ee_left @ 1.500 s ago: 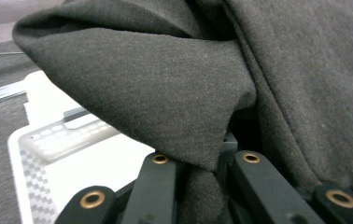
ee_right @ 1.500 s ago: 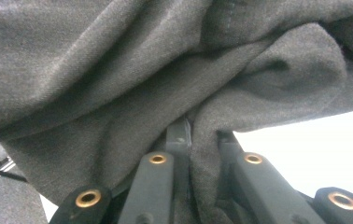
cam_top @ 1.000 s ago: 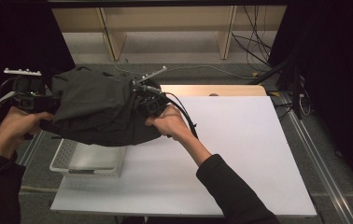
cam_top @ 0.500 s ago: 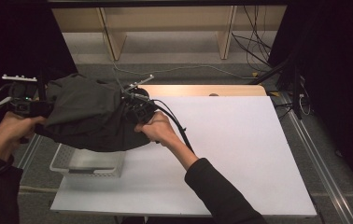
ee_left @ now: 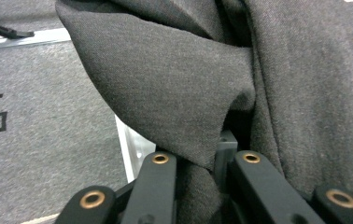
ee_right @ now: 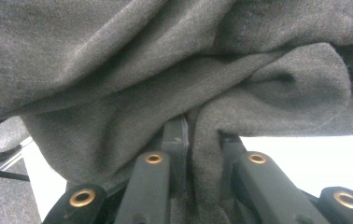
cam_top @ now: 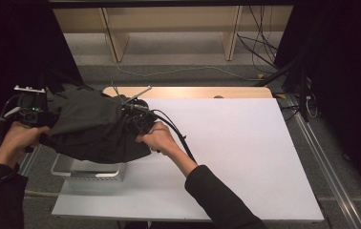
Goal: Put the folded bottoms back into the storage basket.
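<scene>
A dark grey cloth (cam_top: 92, 126) hangs stretched between my two grippers above the left end of the white table (cam_top: 226, 143). My left gripper (cam_top: 37, 117) is off the table's left edge and is shut on one end of the cloth (ee_left: 198, 163), which is pinched between its black jaws. Near the table's back left, my right gripper (cam_top: 133, 121) is shut on the other end of the cloth (ee_right: 207, 154), a fold of it squeezed between the jaws. The cloth sags in the middle and hides both sets of fingertips from above.
A white perforated basket (cam_top: 88, 168) sits on the table's left edge directly under the cloth. Grey carpet (ee_left: 39, 130) lies left of the table. Wooden shelf legs (cam_top: 231, 33) and cables (cam_top: 264, 47) stand beyond the far edge. The table's right part is bare white.
Both grippers have carried the cloth leftward, and it now hangs further over the basket and the table's left edge. Both stay shut on it.
</scene>
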`<state>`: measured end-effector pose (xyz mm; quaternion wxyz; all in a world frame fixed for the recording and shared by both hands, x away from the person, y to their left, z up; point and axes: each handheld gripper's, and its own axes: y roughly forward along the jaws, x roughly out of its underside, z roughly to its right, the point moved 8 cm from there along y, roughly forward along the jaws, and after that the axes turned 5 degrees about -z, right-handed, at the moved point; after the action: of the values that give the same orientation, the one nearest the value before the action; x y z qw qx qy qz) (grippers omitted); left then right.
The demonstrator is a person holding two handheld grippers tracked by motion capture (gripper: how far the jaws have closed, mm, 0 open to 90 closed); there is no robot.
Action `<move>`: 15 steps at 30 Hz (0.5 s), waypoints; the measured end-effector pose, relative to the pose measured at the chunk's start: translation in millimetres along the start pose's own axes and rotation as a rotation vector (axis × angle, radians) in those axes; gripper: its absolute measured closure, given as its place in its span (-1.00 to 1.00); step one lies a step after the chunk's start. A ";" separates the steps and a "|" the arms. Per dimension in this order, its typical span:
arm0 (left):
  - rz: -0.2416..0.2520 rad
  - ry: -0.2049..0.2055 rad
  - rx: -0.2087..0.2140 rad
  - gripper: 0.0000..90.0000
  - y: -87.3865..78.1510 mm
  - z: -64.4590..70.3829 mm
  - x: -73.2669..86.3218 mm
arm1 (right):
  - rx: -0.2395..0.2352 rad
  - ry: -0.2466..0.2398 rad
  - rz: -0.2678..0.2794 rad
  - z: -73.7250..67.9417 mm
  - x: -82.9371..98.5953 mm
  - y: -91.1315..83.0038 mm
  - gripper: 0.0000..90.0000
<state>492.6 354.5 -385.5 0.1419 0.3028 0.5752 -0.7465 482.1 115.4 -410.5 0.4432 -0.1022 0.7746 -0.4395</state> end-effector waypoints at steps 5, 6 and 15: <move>-0.037 0.006 -0.047 0.83 15.8 -5.0 6.9 | 0.026 0.002 -0.032 5.5 3.9 13.9 0.73; -0.044 0.005 -0.048 0.83 18.8 -5.6 8.8 | 0.028 0.006 -0.038 6.4 4.8 16.5 0.71; -0.080 -0.007 -0.079 0.83 43.2 -14.4 20.9 | 0.026 0.039 -0.059 16.0 10.1 22.2 0.59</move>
<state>504.7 358.1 -434.0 0.1257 0.2712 0.6153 -0.7294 493.8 113.6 -437.2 0.4162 -0.1106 0.7740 -0.4641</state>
